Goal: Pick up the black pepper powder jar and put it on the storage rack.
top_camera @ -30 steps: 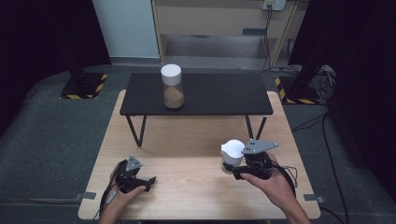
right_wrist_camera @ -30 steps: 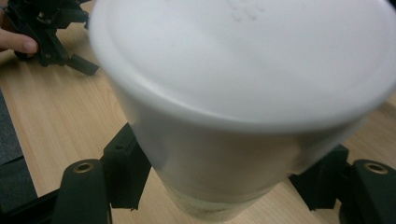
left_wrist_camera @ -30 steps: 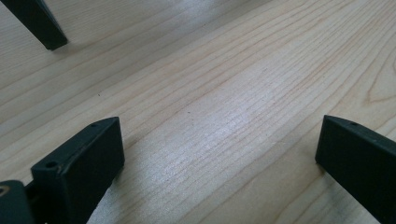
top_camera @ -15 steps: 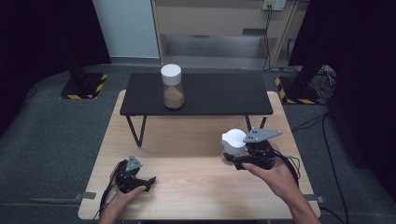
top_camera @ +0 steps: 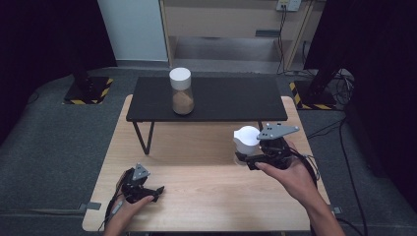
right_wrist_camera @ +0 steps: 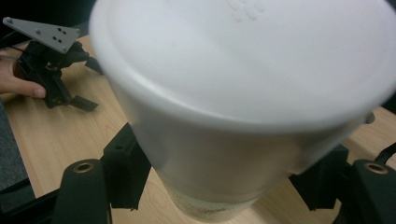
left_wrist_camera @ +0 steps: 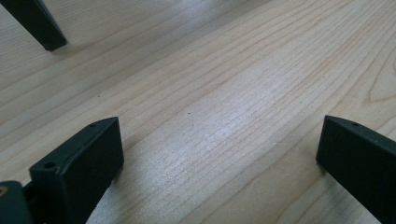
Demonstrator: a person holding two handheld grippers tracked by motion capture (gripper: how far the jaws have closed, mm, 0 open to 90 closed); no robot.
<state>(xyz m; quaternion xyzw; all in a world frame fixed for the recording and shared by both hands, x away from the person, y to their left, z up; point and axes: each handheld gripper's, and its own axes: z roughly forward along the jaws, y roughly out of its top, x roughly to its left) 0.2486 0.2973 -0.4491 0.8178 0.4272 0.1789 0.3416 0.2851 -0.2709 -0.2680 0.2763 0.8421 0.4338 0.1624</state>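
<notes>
Right claw [top_camera: 244, 158] clamped around white-lidded jar [top_camera: 246, 142] above tabletop [top_camera: 206, 182]; left claw [top_camera: 156, 192] spread wide, empty, resting low.

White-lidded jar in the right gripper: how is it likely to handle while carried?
The jar looks tall with a broad white lid, so it may tip if gripped low. The right gripper clamps its smooth body, which could slip. Its clear wall is probably rigid, perhaps breakable.

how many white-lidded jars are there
2: one clear white-lidded jar of brown powder stands on the black raised shelf; the other white-lidded jar is held in the right tongs above the wooden table.
</notes>
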